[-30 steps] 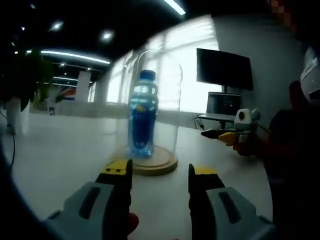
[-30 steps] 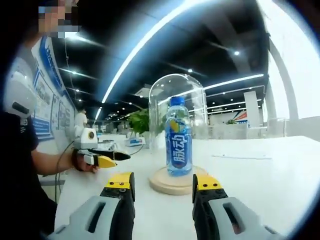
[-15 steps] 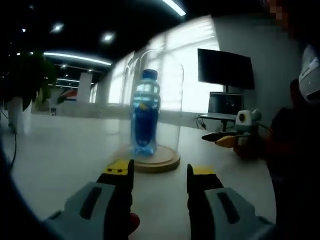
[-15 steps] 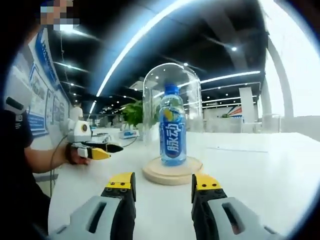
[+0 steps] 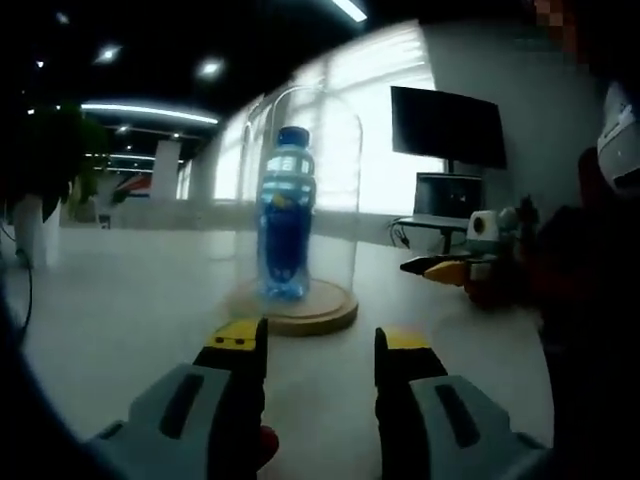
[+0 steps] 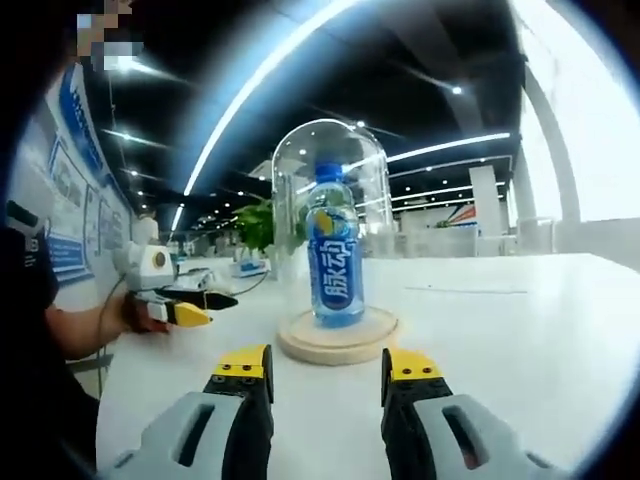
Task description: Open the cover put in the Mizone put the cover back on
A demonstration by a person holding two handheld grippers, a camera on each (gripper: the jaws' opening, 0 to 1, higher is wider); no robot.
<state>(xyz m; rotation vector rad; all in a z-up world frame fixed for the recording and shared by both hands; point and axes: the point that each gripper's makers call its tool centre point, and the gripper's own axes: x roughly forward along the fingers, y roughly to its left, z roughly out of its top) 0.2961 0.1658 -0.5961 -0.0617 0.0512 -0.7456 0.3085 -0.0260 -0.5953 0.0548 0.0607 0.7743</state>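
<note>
A blue Mizone bottle (image 5: 283, 215) (image 6: 334, 247) stands upright on a round wooden base (image 5: 300, 307) (image 6: 337, 336) under a clear glass dome cover (image 5: 342, 180) (image 6: 284, 190). My left gripper (image 5: 318, 348) is open, low over the white table, a short way in front of the base. My right gripper (image 6: 326, 365) is open too, facing the dome from the other side. Each gripper appears in the other's view: the right gripper (image 5: 445, 268) hangs beside the dome, and the left gripper (image 6: 190, 306) is held in a hand to the left.
A white table (image 5: 120, 300) (image 6: 520, 330) spreads wide around the base. A dark monitor (image 5: 447, 127) stands behind on the right. The person's dark sleeve (image 5: 590, 300) is close at the right edge. A green plant (image 6: 262, 228) stands far behind the dome.
Both views have shifted slightly; the dome and bottle sit a little further left in each. Both grippers stay open, and the dome stays on its base.
</note>
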